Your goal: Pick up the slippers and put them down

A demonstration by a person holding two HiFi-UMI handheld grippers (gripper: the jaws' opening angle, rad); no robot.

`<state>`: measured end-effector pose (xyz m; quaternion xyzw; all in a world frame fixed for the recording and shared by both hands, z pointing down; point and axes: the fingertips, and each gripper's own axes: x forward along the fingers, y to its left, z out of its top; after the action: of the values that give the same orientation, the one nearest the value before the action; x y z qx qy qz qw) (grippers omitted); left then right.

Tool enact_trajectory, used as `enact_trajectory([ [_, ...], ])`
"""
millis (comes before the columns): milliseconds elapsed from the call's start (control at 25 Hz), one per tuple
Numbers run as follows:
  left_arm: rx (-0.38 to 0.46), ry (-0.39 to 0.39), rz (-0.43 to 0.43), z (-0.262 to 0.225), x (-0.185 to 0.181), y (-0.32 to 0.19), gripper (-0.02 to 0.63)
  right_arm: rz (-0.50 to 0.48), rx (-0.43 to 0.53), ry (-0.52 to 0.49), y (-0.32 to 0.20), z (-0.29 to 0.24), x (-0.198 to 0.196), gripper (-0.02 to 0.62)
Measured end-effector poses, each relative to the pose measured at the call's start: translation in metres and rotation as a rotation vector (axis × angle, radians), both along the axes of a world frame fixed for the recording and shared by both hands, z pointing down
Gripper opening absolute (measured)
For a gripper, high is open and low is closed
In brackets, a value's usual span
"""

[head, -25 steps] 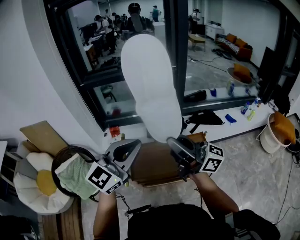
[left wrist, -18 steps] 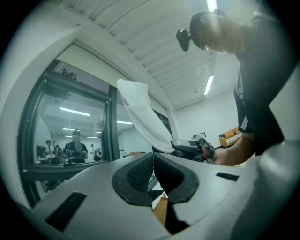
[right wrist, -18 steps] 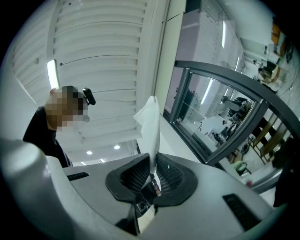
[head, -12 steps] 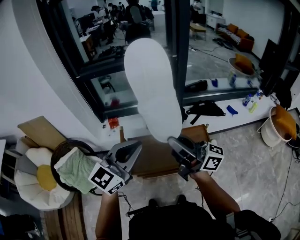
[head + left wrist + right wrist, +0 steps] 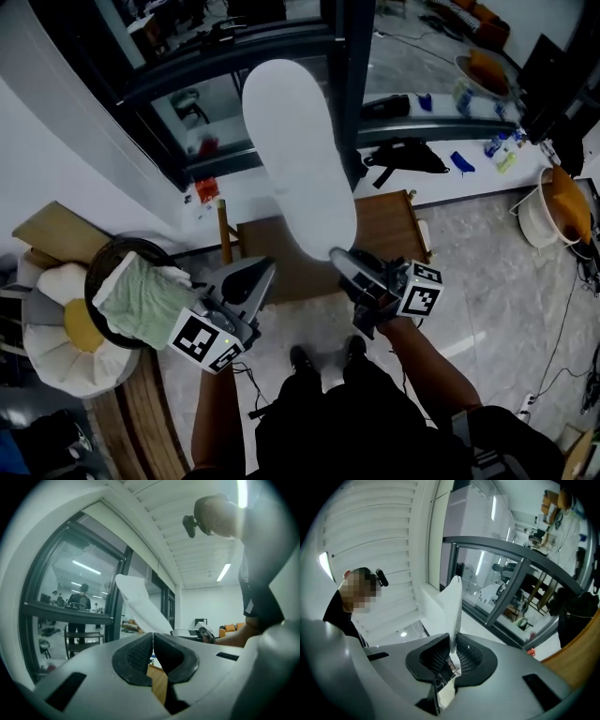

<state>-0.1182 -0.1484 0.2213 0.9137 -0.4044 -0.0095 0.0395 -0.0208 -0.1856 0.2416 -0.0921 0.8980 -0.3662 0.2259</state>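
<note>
Grey tongs [image 5: 153,637], black ribbed pads [image 5: 137,654]

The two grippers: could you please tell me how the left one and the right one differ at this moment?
The left gripper has its jaws together on nothing, while the right gripper is shut on the edge of the white slipper. In the head view the slipper rises from the right gripper; the left gripper sits apart from it. Both have closed jaws.
</note>
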Motion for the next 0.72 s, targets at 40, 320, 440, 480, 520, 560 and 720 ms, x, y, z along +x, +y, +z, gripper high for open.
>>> enact_trajectory([
  [40, -0.015, 0.005, -0.003, 0.008, 0.001, 0.0, 0.014, 0.003, -0.022, 0.006, 0.0, 0.01, 0.001, 0.052],
  [320, -0.118, 0.03, -0.015, 0.065, 0.006, -0.002, 0.014, 0.026, -0.181, 0.04, -0.007, 0.089, 0.012, 0.052],
  [440, -0.168, 0.041, -0.029, 0.088, 0.006, -0.005, 0.014, 0.038, -0.233, 0.058, -0.01, 0.121, 0.017, 0.052],
  [480, -0.181, 0.041, -0.032, 0.097, 0.006, -0.006, 0.014, 0.041, -0.248, 0.064, -0.011, 0.132, 0.019, 0.052],
  [520, -0.191, 0.04, -0.035, 0.107, 0.006, -0.008, 0.014, 0.044, -0.263, 0.067, -0.013, 0.142, 0.021, 0.052],
  [560, -0.2, 0.037, -0.037, 0.117, 0.006, -0.01, 0.014, 0.046, -0.279, 0.067, -0.013, 0.152, 0.023, 0.052],
  [720, -0.248, 0.013, -0.036, 0.161, 0.013, -0.009, 0.014, 0.046, -0.344, 0.079, -0.008, 0.199, 0.028, 0.052],
])
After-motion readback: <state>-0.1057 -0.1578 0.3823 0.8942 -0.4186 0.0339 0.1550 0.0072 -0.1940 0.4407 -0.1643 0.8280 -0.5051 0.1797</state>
